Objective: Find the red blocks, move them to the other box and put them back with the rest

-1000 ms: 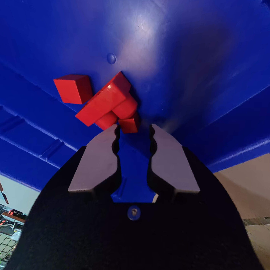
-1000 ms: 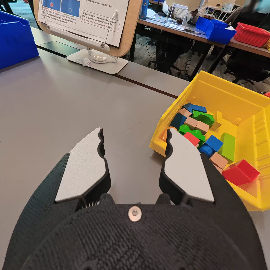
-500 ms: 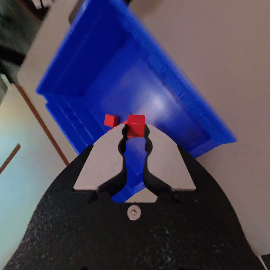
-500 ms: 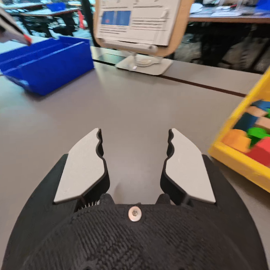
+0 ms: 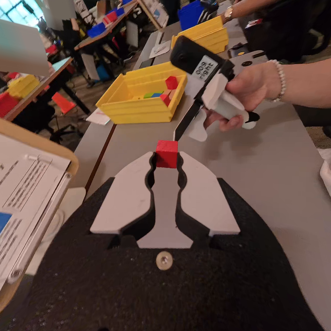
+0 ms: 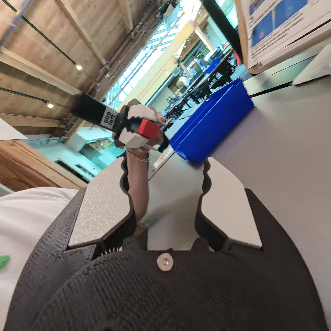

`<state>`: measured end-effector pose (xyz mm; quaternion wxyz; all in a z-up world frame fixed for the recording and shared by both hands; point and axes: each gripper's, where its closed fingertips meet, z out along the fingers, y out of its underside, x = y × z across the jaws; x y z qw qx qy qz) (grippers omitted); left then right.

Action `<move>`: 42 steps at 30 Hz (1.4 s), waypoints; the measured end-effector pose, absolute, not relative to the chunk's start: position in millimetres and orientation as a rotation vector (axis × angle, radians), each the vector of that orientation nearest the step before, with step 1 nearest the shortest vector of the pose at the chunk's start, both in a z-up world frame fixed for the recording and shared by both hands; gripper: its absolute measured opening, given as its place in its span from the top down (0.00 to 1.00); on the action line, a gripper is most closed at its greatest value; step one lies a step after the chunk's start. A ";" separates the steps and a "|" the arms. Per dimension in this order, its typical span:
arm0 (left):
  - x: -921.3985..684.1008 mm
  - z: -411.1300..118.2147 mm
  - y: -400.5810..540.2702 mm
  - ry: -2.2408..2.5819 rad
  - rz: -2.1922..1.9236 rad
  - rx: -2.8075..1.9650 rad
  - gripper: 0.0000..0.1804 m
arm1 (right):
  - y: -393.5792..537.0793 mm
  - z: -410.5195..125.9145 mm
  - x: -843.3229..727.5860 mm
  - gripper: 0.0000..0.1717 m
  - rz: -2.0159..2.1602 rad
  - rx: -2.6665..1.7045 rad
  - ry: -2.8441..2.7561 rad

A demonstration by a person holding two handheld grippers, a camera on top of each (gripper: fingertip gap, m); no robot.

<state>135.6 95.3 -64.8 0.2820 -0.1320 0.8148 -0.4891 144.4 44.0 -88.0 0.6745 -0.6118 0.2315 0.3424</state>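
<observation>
Red and matte, the small cube (image 5: pixel 167 154) sits pinched at the tips of the left gripper (image 5: pixel 166 157), both pads pressed on its sides, lifted above the grey table (image 5: pixel 250 179). Its edges are crisp and its faces plain.

The left wrist view shows the yellow box (image 5: pixel 136 109) ahead with mixed blocks in red, green, blue and tan, and the right gripper (image 5: pixel 176 137) held in a hand (image 5: pixel 250 93) just beyond the cube. The right wrist view shows instead the blue box (image 6: pixel 211 129) on the table and the left gripper from the front with the cube in it; the right gripper's own jaws (image 6: pixel 164 172) stand wide with nothing between them.

Half a second ago the cube was gripped just over the blue box; now it is over open table, facing the yellow box.
</observation>
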 end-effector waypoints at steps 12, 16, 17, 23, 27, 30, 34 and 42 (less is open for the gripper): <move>117.9 -89.9 44.1 2.235 -1.446 -0.093 0.88 | 58.6 -81.6 109.7 0.77 1.136 -1.316 0.463; 117.5 -94.5 43.5 2.228 -1.456 -0.101 0.88 | 59.1 -85.1 106.1 0.86 1.210 -1.327 0.448; 118.2 -96.6 44.1 2.228 -1.446 -0.112 0.88 | 59.5 -87.2 107.0 0.87 1.199 -1.342 0.451; 139.3 -103.7 59.8 2.107 -1.381 -0.376 0.78 | 42.6 -90.4 145.5 0.87 0.937 -1.481 0.482; 148.6 -114.6 80.9 2.029 -1.365 -0.634 0.74 | -12.6 -88.7 237.9 0.87 0.403 -1.649 0.638; 147.6 -132.5 92.5 2.021 -1.329 -0.775 0.75 | -81.1 -87.4 327.0 0.87 0.000 -1.747 0.833; 143.7 -152.5 99.4 2.040 -1.295 -0.870 0.76 | -162.9 -106.3 427.3 0.87 -0.355 -1.883 1.106; 140.6 -165.2 127.5 2.042 -1.161 -0.972 0.76 | -202.7 -169.8 495.2 0.86 -0.393 -2.130 1.336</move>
